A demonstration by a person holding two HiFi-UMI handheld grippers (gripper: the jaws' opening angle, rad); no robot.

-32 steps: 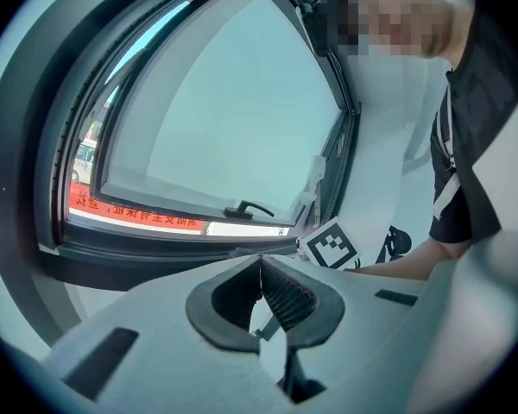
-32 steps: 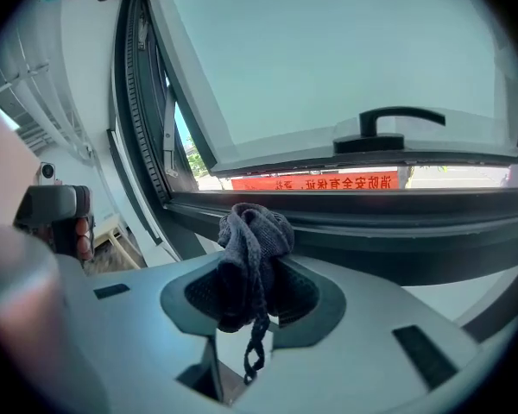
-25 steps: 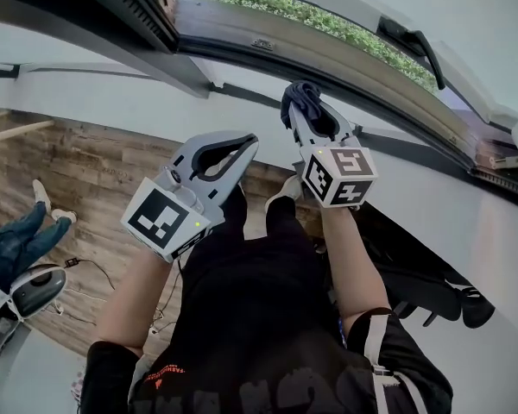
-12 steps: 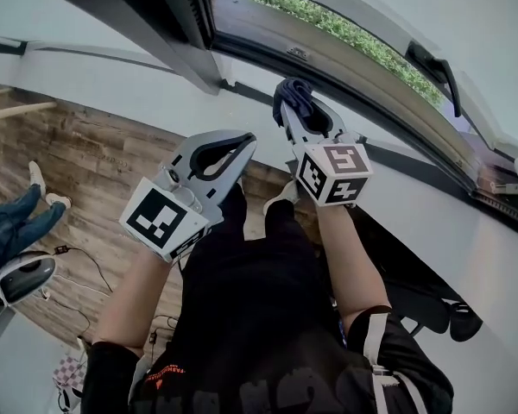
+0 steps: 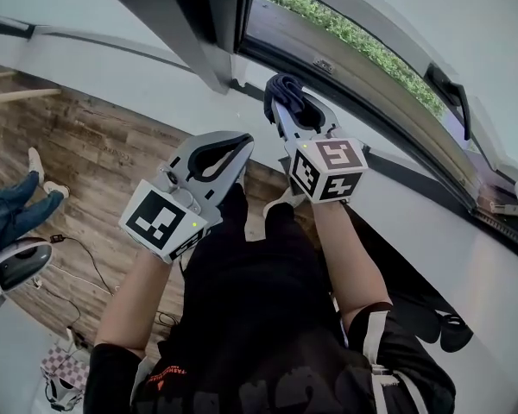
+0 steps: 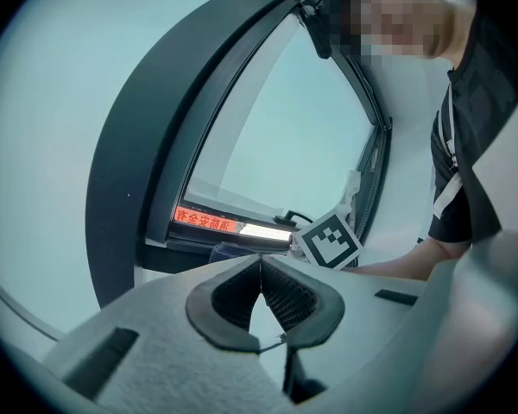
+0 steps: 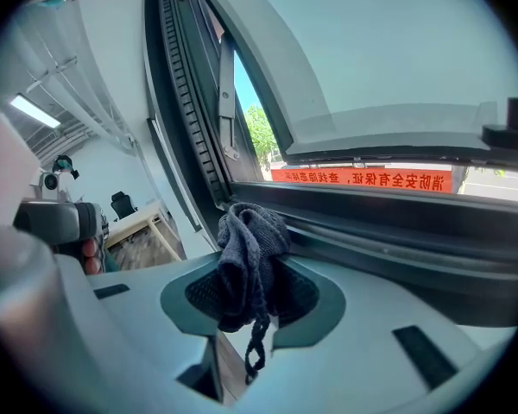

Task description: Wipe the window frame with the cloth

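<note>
- Right gripper is up at the window, jaws clamped on a dark cloth, which bunches out past the tips.
- In the right gripper view the cloth fills the gap between the pads, with a loose thread hanging below.
- The cloth sits right at the frame, low on the bottom rail near the corner with the dark upright; whether it actually presses on the rail I can't tell.
- That rail runs dark across the right gripper view, with a red banner outside beyond it.
- Left gripper is lower and left, clear of the frame, over the person's black clothing.
- Its jaws are closed tip to tip, with nothing between them.
- Wooden floor lies below at the left.
</note>
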